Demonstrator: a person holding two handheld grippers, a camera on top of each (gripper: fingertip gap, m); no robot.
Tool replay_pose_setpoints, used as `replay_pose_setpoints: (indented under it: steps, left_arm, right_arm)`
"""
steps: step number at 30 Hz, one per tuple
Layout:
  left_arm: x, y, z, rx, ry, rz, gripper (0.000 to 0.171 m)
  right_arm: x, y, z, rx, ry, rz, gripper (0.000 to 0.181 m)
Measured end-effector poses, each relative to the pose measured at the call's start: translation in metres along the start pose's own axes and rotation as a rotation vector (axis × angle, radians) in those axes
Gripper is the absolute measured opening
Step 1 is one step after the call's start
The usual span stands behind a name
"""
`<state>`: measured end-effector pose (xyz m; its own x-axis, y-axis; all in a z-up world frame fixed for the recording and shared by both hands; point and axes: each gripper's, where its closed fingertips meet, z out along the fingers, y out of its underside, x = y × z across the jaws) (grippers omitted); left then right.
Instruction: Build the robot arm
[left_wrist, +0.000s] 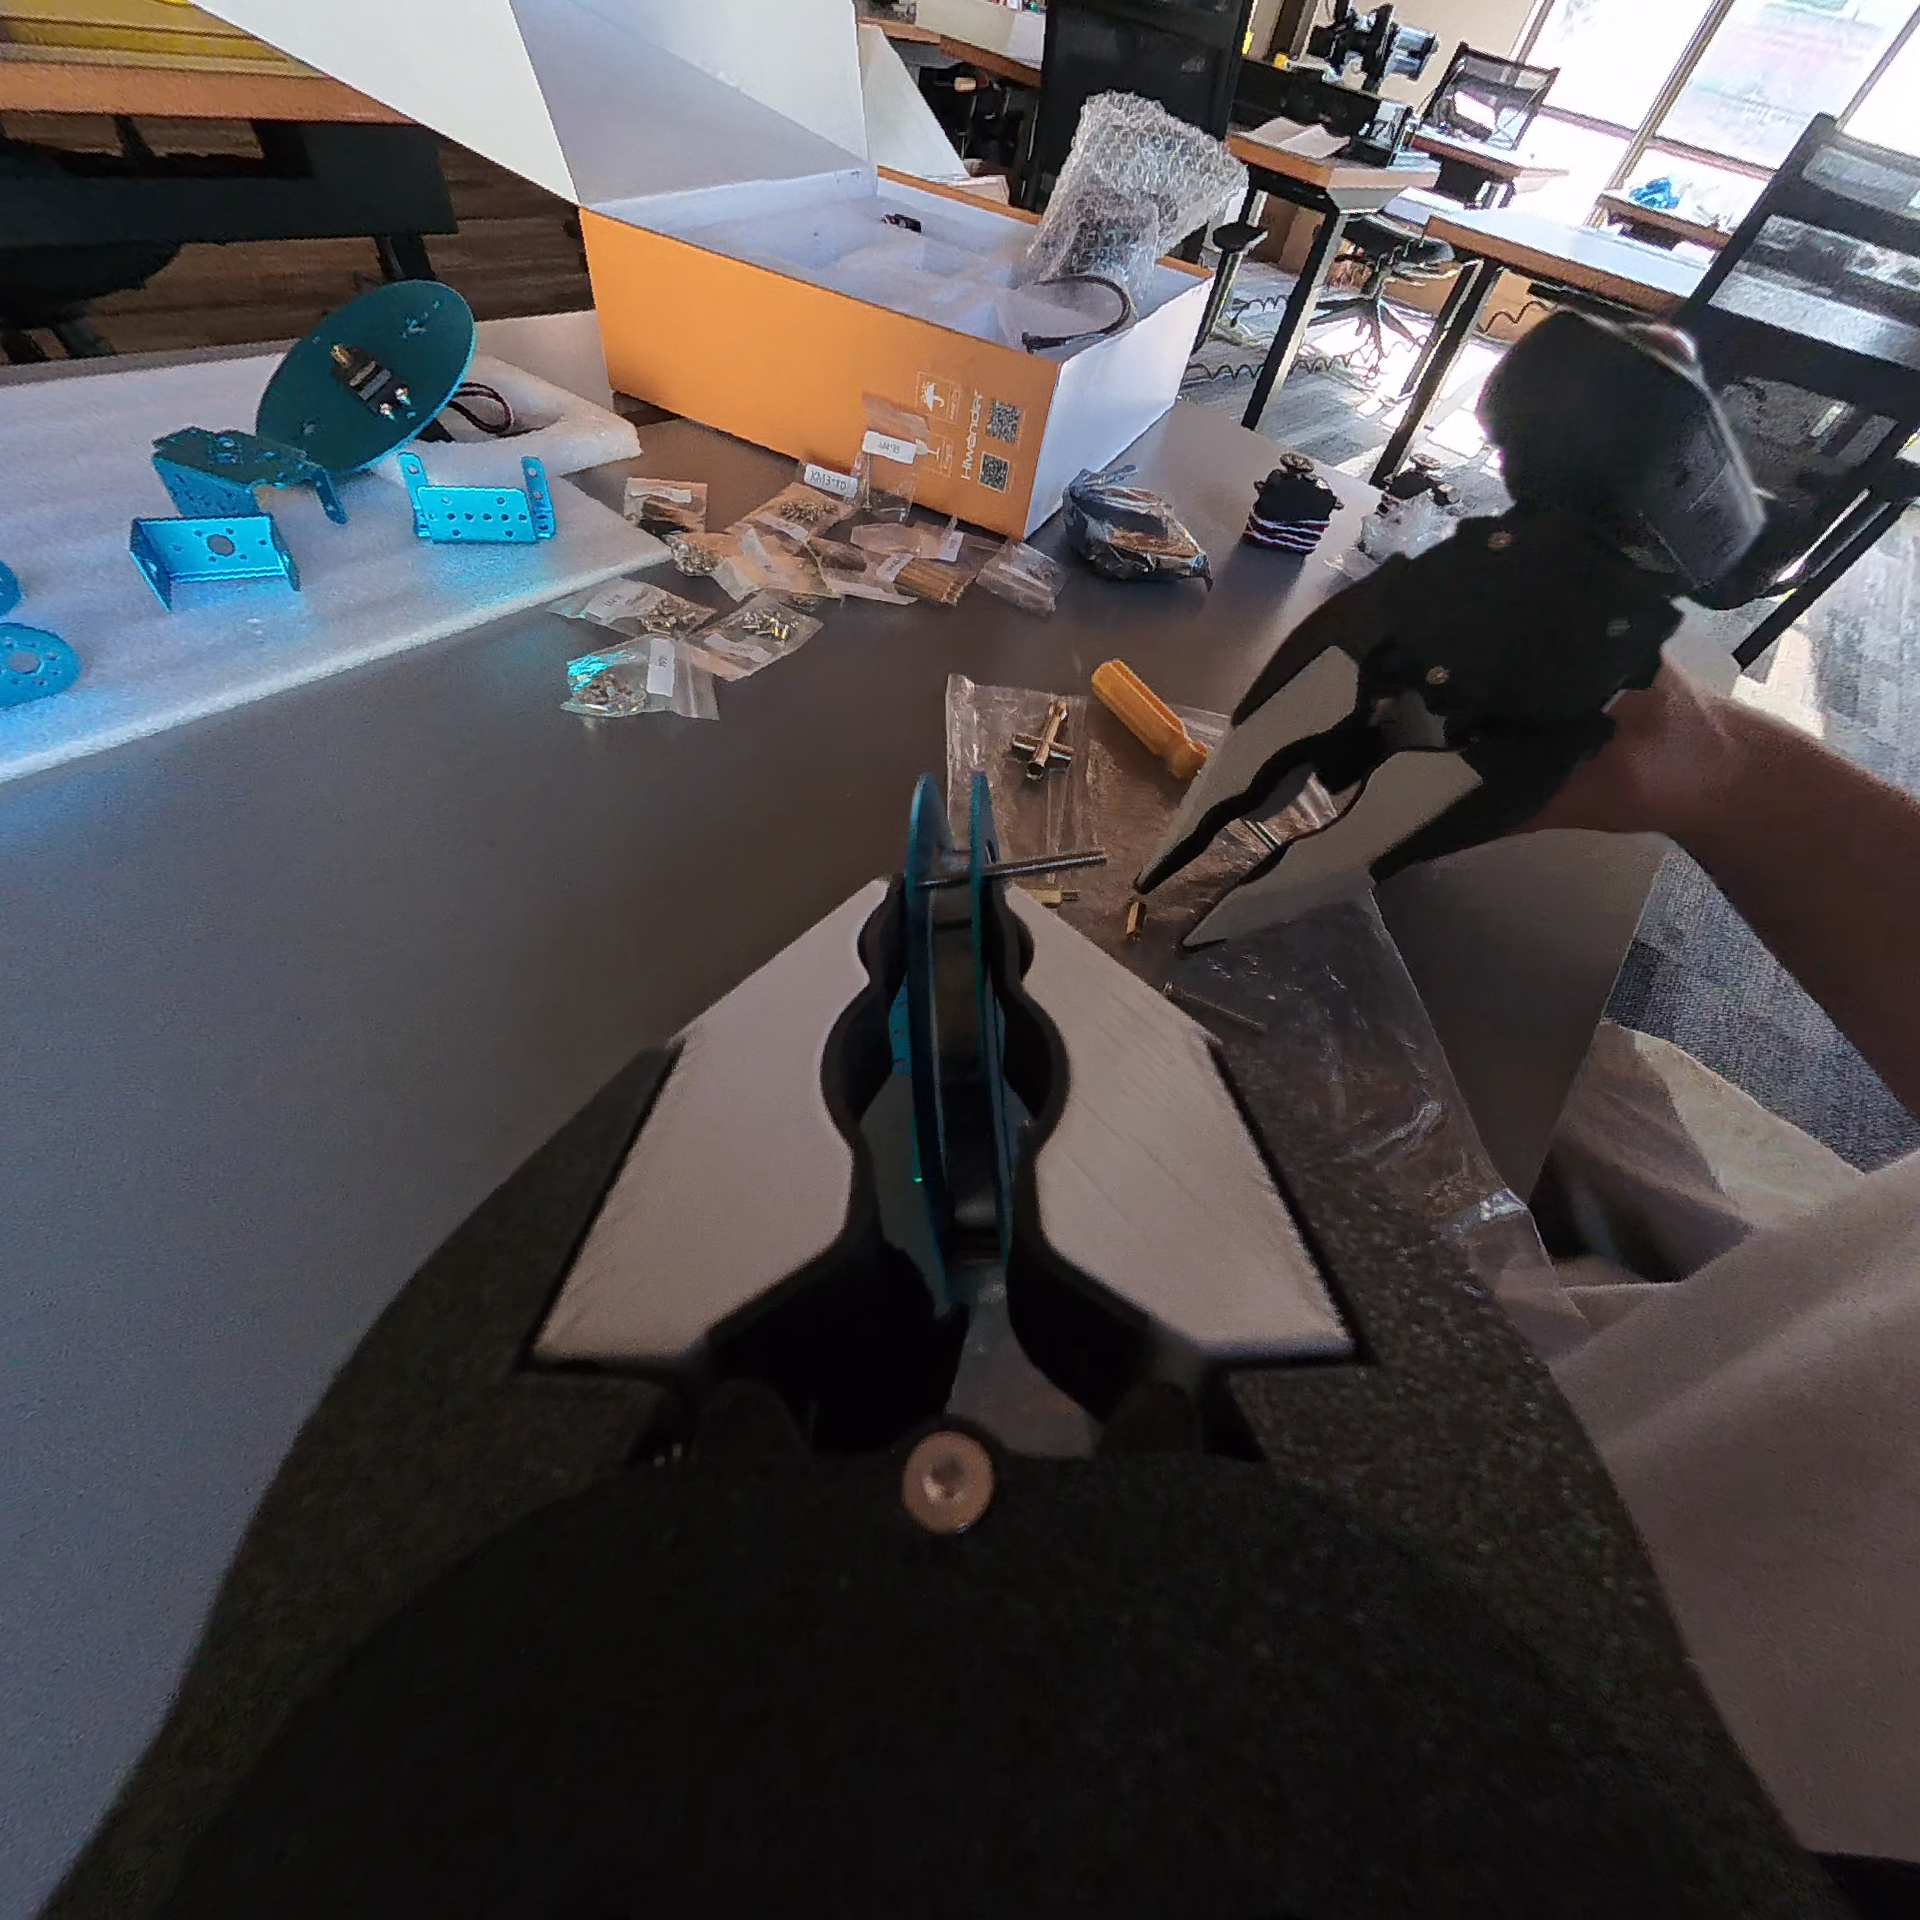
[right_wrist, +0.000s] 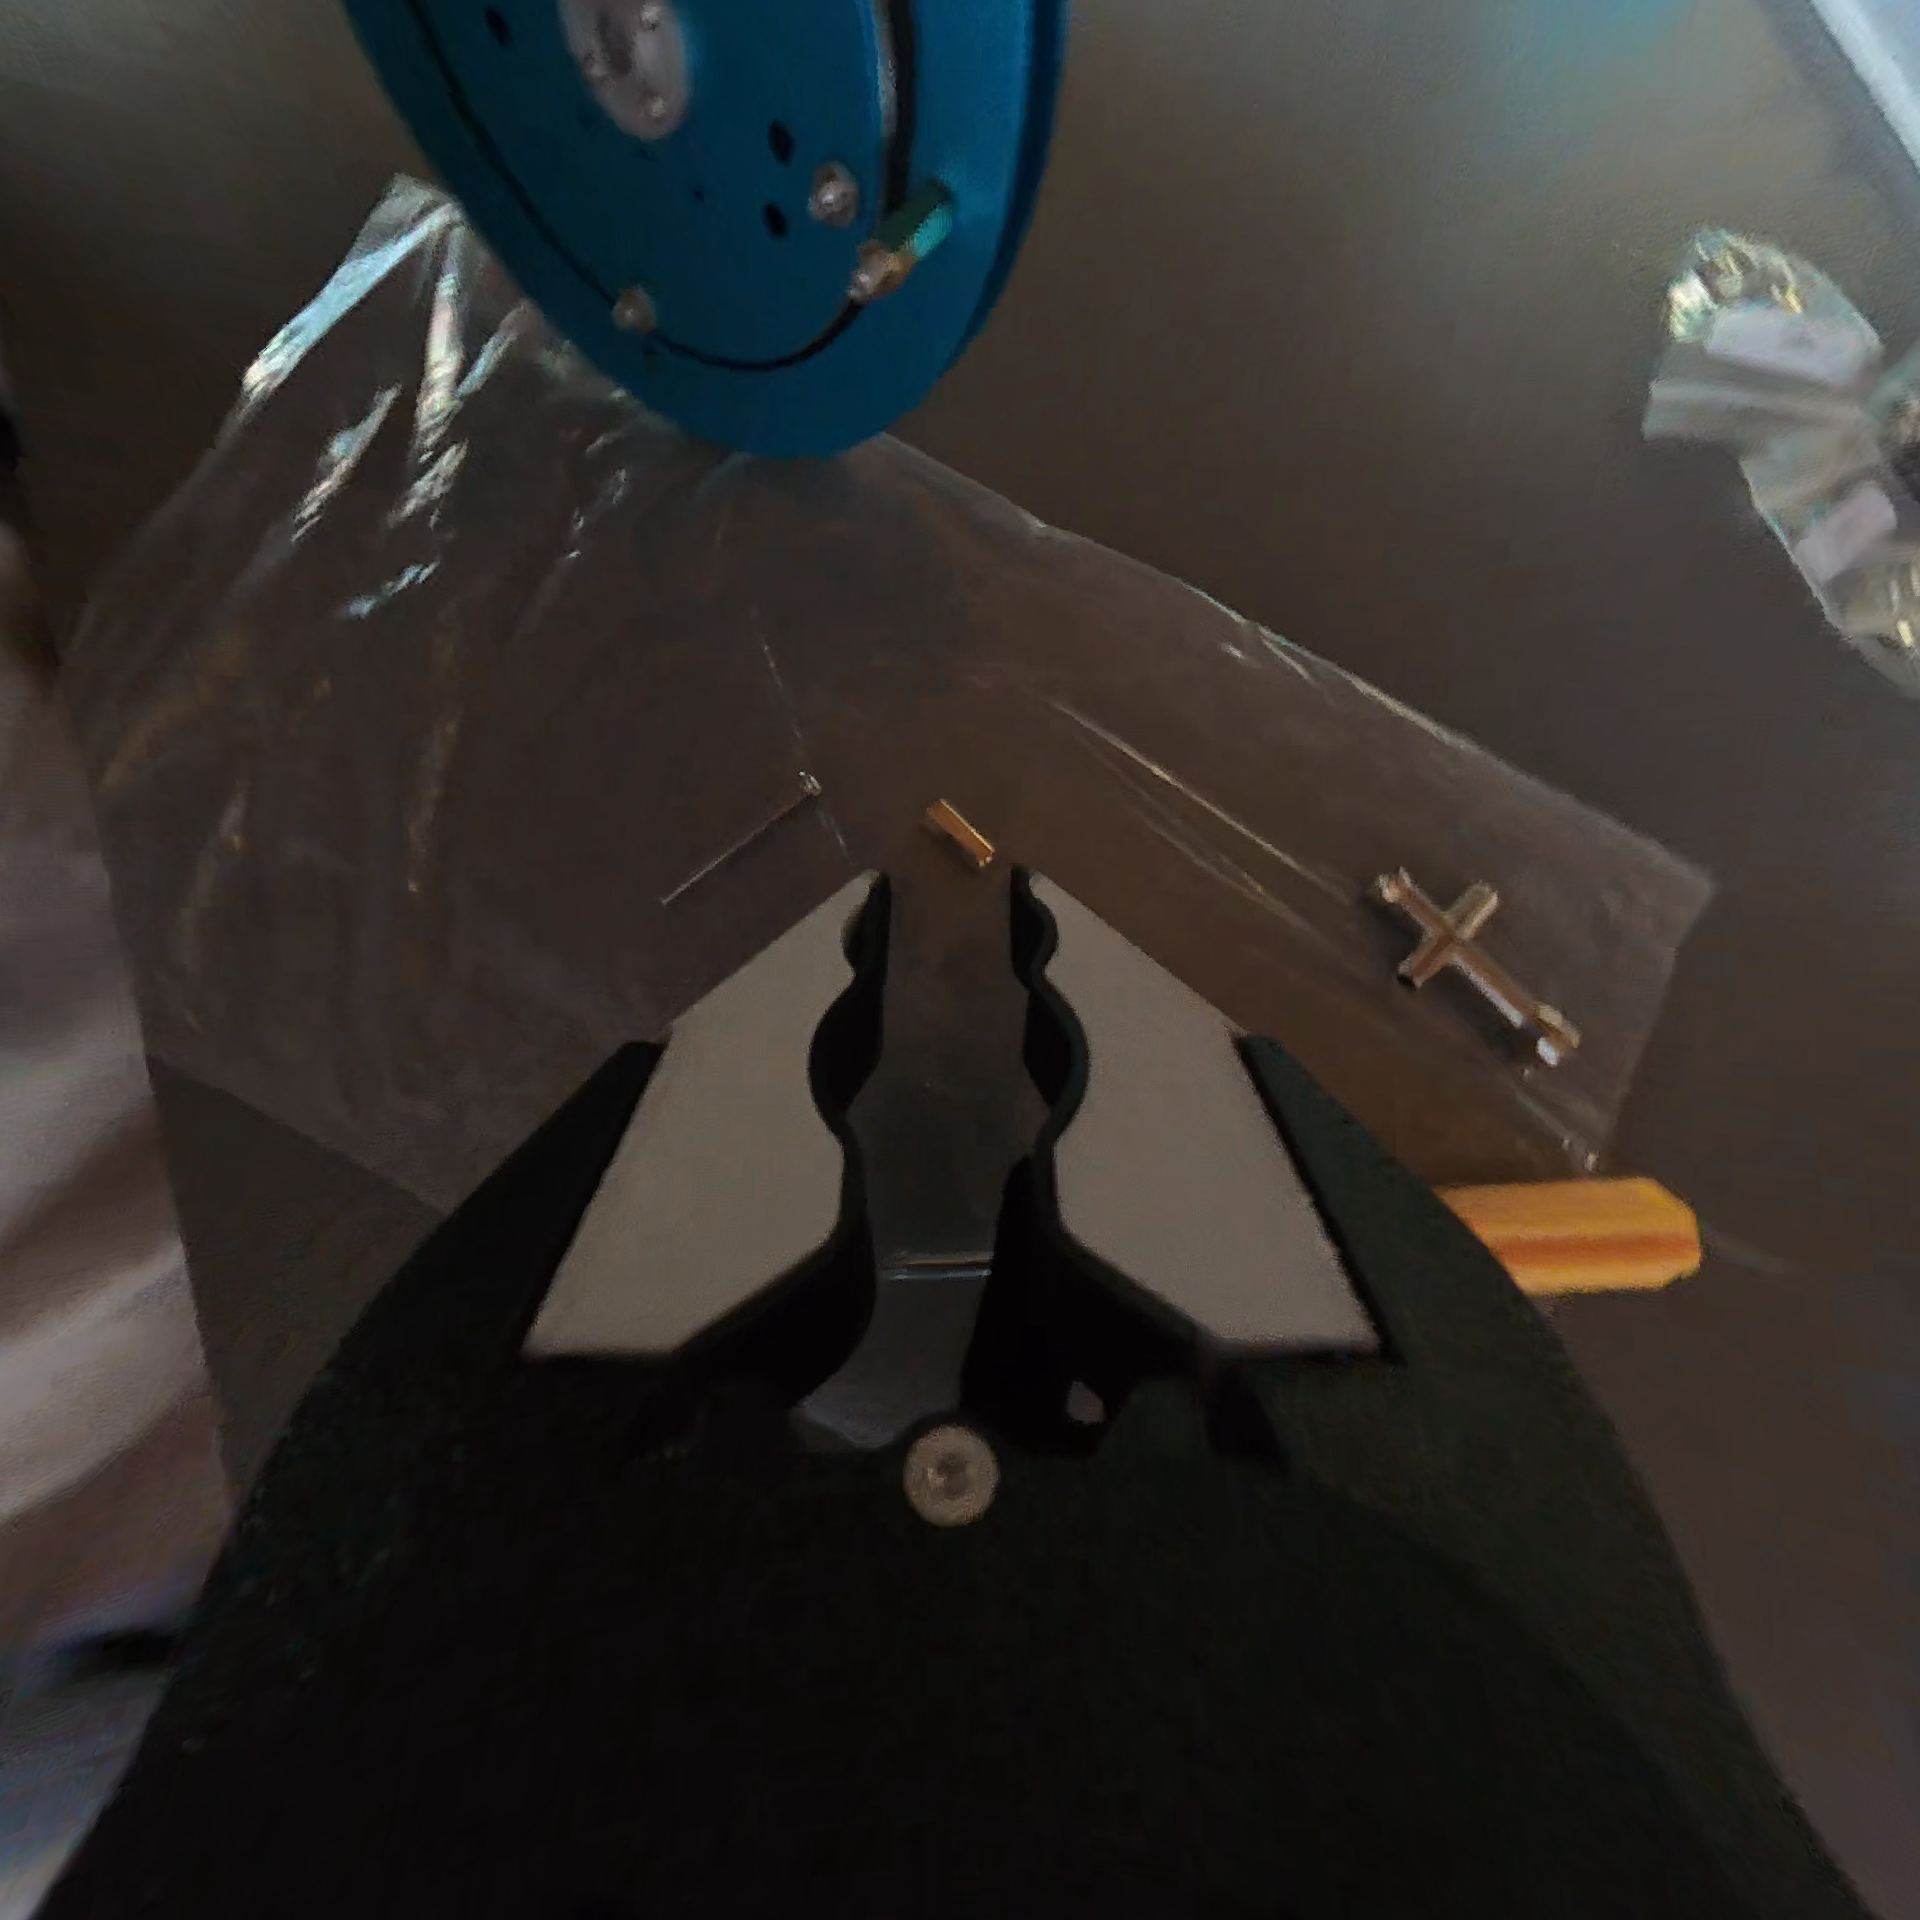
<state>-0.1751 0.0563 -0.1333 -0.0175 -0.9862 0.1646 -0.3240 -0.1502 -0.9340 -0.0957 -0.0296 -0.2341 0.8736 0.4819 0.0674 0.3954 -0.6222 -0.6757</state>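
Observation:
My left gripper (left_wrist: 951, 896) is shut on a blue double-disc assembly (left_wrist: 951, 1039), held edge-on above the grey table (left_wrist: 364, 987); a thin dark rod (left_wrist: 1029, 868) sticks out of it to the right. The assembly also shows in the right wrist view (right_wrist: 727, 208), at the top. My right gripper (right_wrist: 951, 883) is open and empty, low over a clear plastic bag (right_wrist: 416, 727). A small brass standoff (right_wrist: 961, 834) lies just past its fingertips, apart from them. A long thin screw (right_wrist: 743, 850) lies to the left. The right gripper also shows in the left wrist view (left_wrist: 1166, 916), held by a person's hand.
A metal cross wrench (right_wrist: 1455, 951) and a yellow screwdriver handle (right_wrist: 1569, 1231) lie on the bag at the right. Farther off are an open orange and white box (left_wrist: 831, 343), several small screw bags (left_wrist: 748, 613), blue brackets (left_wrist: 478, 509) on white foam, and a servo (left_wrist: 1294, 509). My hands' fingertips stand some 15 cm from each other. My right gripper is the nearer one to the metal cross wrench (right_wrist: 1455, 951): about 8 cm, against 20 cm. Seen from the left wrist view (left_wrist: 1048, 743) as well.

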Motion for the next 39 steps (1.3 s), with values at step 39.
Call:
replay_pose_setpoints:
  steps: [39]
  left_arm:
    - [0.028, -0.001, 0.014, -0.067, 0.003, 0.214, 0.013]
  right_arm:
    - [-0.045, -0.119, -0.040, 0.359, -0.070, 0.524, 0.005]
